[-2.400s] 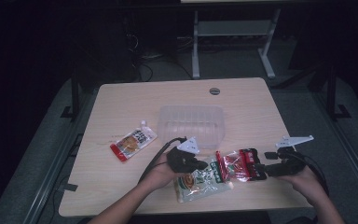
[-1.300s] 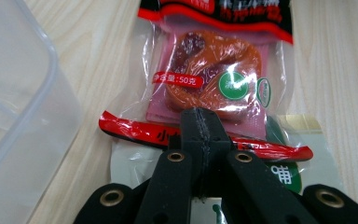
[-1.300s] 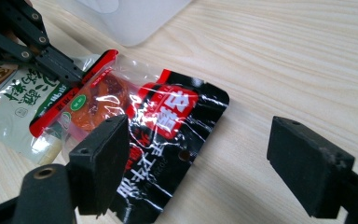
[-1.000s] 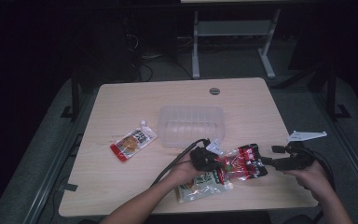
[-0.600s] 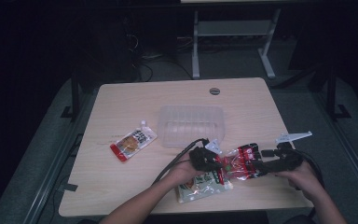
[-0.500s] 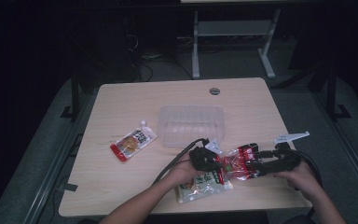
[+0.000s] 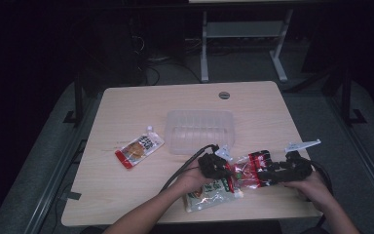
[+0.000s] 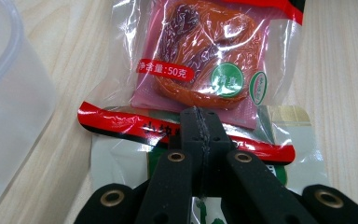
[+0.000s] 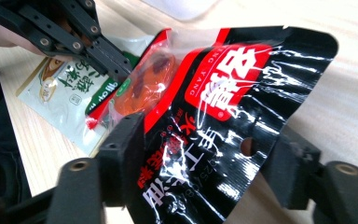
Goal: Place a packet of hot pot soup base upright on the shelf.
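A red-and-black snack packet (image 7: pixel 250 168) with a clear window hangs just above the table between my two grippers. My left gripper (image 7: pixel 230 170) is shut on its red-striped edge (image 8: pixel 121 122), the jaws pressed together at the tip (image 8: pixel 200 122). My right gripper (image 7: pixel 269 174) reaches in from the right. Its jaws have just been closing, and the packet's black end (image 9: pixel 233 102) sits between them (image 9: pixel 205 158). I see no firm pinch from its fingers (image 9: pixel 121 144). The left gripper (image 9: pixel 114 63) holds the far end in the right gripper view.
A green-and-white packet (image 7: pixel 209 192) lies on the table under the left hand. A clear plastic container (image 7: pixel 199 130) stands mid-table, close to the left gripper. An orange pouch (image 7: pixel 139 148) lies farther left. The table's front edge (image 7: pixel 185 222) is near both forearms.
The right gripper has come in leftward and down onto the packet's black end, and its jaws have narrowed around it. The left gripper has kept still, holding the packet.
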A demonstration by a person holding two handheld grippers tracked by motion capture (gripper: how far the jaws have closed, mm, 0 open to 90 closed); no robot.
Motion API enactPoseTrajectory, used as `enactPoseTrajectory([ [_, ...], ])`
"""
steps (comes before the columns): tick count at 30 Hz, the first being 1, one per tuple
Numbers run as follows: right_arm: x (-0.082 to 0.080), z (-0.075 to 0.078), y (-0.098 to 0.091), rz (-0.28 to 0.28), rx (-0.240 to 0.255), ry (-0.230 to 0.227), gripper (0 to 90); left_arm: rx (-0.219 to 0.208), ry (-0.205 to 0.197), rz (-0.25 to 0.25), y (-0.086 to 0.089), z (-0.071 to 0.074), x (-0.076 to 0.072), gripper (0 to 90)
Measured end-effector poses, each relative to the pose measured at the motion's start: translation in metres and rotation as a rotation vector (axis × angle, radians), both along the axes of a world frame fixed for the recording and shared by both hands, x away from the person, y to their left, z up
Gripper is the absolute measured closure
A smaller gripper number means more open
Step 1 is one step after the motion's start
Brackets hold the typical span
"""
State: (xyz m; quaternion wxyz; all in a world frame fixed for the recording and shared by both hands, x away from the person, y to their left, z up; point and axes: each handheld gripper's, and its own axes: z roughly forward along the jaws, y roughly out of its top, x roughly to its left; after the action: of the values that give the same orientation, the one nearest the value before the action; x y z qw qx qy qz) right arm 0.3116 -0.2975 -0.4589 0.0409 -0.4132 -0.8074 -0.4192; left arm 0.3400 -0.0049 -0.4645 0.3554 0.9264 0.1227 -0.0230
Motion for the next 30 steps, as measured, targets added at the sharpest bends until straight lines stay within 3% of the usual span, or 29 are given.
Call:
enactPoseTrajectory([
  [12, -0.002, 0.010, 0.002, 0.024, 0.018, -0.080, 70.2, -0.001, 0.003, 0.001, 0.000, 0.000, 0.000, 90.0],
  [18, -0.002, 0.011, 0.003, 0.043, 0.017, -0.093, 83.9, 0.000, 0.006, 0.001, 0.000, 0.000, 0.000, 90.0],
  [30, -0.001, 0.012, 0.004, 0.082, 0.018, -0.112, 89.7, 0.003, 0.011, -0.001, 0.000, 0.000, 0.001, 90.0],
])
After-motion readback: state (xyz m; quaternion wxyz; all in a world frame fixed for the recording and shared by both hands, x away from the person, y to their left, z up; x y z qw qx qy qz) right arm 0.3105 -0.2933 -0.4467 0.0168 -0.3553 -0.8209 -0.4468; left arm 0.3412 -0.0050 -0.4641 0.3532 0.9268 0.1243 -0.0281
